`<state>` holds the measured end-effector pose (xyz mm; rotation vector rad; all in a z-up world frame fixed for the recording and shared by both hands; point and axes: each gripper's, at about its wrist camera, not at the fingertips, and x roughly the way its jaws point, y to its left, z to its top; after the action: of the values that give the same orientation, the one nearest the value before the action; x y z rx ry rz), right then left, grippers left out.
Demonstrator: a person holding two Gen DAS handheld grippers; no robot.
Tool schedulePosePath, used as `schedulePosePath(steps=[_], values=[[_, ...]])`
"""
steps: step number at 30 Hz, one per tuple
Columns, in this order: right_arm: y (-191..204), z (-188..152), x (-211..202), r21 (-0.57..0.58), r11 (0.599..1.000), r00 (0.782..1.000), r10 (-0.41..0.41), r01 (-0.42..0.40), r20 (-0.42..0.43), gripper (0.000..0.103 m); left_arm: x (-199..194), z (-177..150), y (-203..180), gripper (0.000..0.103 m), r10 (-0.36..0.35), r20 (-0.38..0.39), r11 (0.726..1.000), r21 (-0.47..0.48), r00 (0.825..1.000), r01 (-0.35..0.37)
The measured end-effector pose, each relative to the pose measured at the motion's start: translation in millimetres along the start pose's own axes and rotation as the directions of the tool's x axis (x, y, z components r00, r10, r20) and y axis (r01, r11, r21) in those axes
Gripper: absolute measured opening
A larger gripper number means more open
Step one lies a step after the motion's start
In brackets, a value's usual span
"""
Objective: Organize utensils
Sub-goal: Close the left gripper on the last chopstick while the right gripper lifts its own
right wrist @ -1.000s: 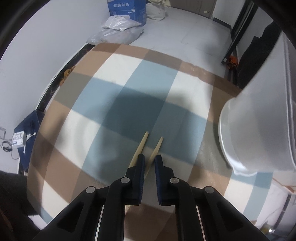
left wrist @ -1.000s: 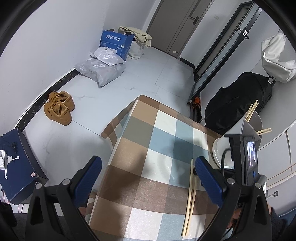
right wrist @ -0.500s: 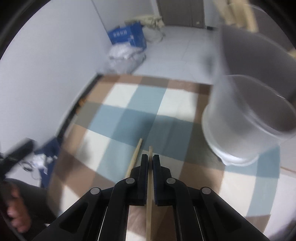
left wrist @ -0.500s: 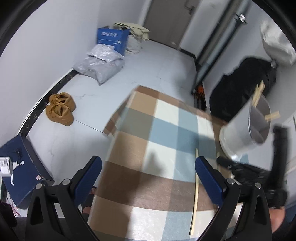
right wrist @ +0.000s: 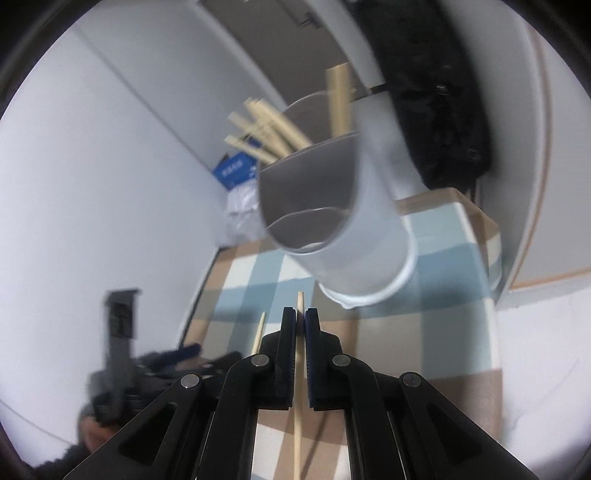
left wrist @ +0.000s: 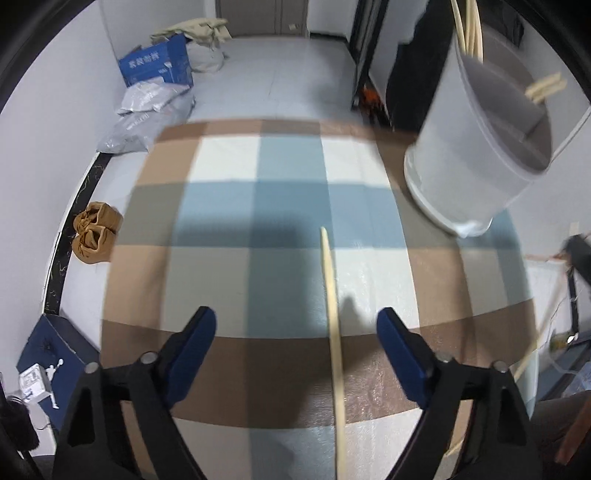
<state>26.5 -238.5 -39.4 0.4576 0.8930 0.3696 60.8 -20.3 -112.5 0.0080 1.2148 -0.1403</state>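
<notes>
Now the right gripper (right wrist: 300, 323), pinching one chopstick (right wrist: 300, 302), should tip it steeply into the holder (right wrist: 354, 236); the left gripper (left wrist: 295, 326), jaws narrowing yet spread, straddles the other chopstick (left wrist: 334, 317).

White walls and a pale tiled floor (left wrist: 295, 92); blue cardboard box (left wrist: 157, 64) at eleven o'clock, brown shoes (left wrist: 94, 232) at nine, grey door (left wrist: 262, 16) at twelve, checked bench (left wrist: 258, 206) centre

The worktop (left wrist: 288, 206) wears a check of brown, cream and blue squares. Pale wood chopstick (left wrist: 334, 332); white holder (left wrist: 476, 155) with grey inside. Blue box (left wrist: 157, 64), tan shoes (left wrist: 94, 232), blue gripper pads (left wrist: 192, 339).
</notes>
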Motion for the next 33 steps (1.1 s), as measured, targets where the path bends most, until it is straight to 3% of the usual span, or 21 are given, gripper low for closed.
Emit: schedulePosePath(steps=[3,6,11,14,16,19,21,27,33], values=[[-16.7,-1.7,-12.3,0.057,0.998,1.000,0.020,-0.022,0.019,0.004,13.7,-0.6,-3.3,0.058,0.037,-0.062,0.999,0.025,0.997,-0.035],[-21.3,-1.5,-17.0,0.060,0.998,0.999,0.024,-0.026,0.026,0.004,13.7,2.7,-3.3,0.058,0.069,-0.058,0.997,0.044,0.996,-0.067],[-23.9,-0.4,-28.6,0.055,0.997,0.997,0.041,-0.045,0.060,0.004,18.7,16.5,3.8,0.056,0.049,-0.083,0.999,0.010,0.995,-0.049],[-25.7,2.5,-37.0,0.054,0.997,0.996,0.051,-0.055,0.072,0.004,16.4,19.6,5.2,0.033,0.046,-0.097,0.999,-0.001,0.994,-0.046],[-24.8,4.0,-38.4,0.055,0.996,0.995,0.063,-0.068,0.080,0.004,16.2,19.6,-1.0,0.006,0.034,-0.114,0.999,0.006,0.993,-0.033],[-22.4,4.9,-41.2,0.039,0.997,0.994,0.058,-0.062,0.095,0.004,17.6,18.8,-11.5,0.002,0.046,-0.129,0.999,0.019,0.991,-0.044],[-19.3,5.0,-42.3,0.026,0.998,0.994,0.053,-0.056,0.100,0.004,17.3,19.6,-16.3,0.002,0.016,-0.123,1.000,0.028,0.992,-0.013],[-15.0,0.9,-43.7,-0.001,0.999,0.993,0.047,-0.047,0.107,0.004,-27.5,15.4,-26.2,0.002,-0.059,0.067,0.998,0.028,0.996,0.057],[1.1,-3.8,-44.0,-0.077,0.997,0.992,0.040,-0.031,0.121,0.004,-84.7,-6.3,-38.1,0.002,-0.116,0.296,0.993,0.053,0.948,0.105]])
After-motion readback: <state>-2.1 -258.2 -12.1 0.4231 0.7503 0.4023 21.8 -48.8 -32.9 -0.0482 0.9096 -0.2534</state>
